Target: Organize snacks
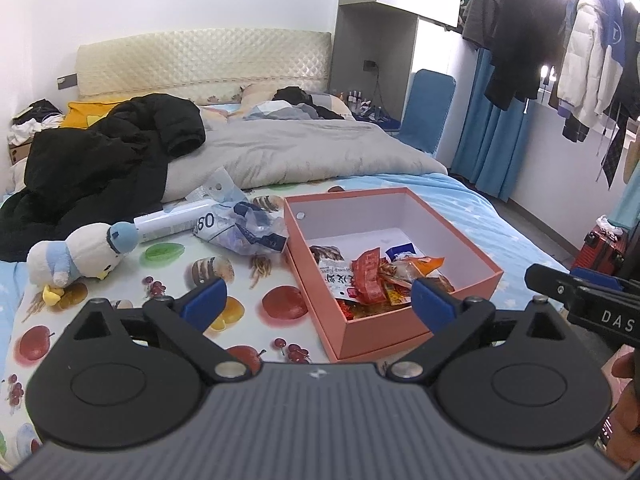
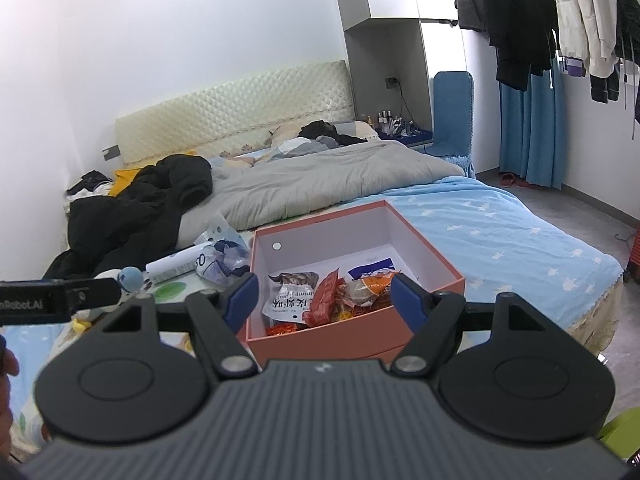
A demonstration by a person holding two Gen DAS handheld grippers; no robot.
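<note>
Your snack packets (image 1: 380,276) sit piled in the near half of the pink box (image 1: 472,280), which rests on the bed (image 1: 480,208) w/ its lid apparently nested underneath. White shrimp-flavour pouch (image 2: 288,300) lies to the left of the heap, red and orange wrappers (image 2: 340,296) in the middle, a blue-and-white pack (image 2: 372,270) behind. The far half of the box floor is bare, so there's room for more; most of the sorting looks done.

Both tools hover just short of the box's near wall, not touching anything. Left gripper (image 1: 318,300): fingers spread wide, nothing between them, aimed at the box's left corner and the fruit-print sheet (image 1: 240,288). Right gripper (image 2: 326,300): fingers also apart and empty, framing the pile straight on, prob. best placed for a tidy-up or a push.

Just left of the box lies a crumpled clear plastic bag (image 1: 244,228) and a white tube (image 1: 172,224) touching it; can't tell if either holds snacks. Plush penguin (image 1: 76,252) further left, black jacket (image 1: 104,160) and grey duvet (image 1: 300,152) beyond, well apart from your work.
</note>
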